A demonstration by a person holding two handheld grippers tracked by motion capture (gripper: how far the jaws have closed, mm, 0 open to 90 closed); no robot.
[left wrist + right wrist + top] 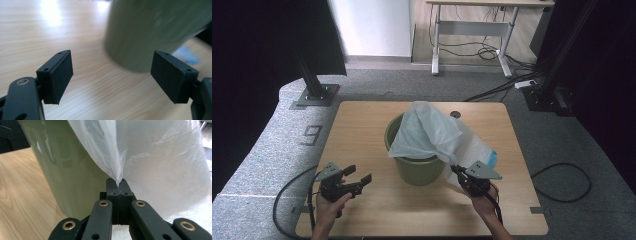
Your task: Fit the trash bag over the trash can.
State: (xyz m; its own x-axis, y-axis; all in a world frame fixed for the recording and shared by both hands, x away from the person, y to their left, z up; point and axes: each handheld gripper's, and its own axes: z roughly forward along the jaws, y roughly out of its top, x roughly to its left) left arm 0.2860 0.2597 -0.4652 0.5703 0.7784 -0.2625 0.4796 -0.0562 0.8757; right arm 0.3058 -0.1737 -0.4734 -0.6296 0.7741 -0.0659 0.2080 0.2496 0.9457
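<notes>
My right claw is clamped tight on a pinched fold of the white plastic bag; the film runs up and away from my closed pads, draping over the green bin that stands just ahead and to the left of that claw. From the high view, the bag hangs over the bin's rim and spills down its side toward my right claw, which sits low beside the bin's base with the bag's lower edge trailing behind it on the desk. My left claw stands wide apart with nothing between its pads; the bin is ahead of it and a little to the right, near but not touched, with bare desk under it.
</notes>
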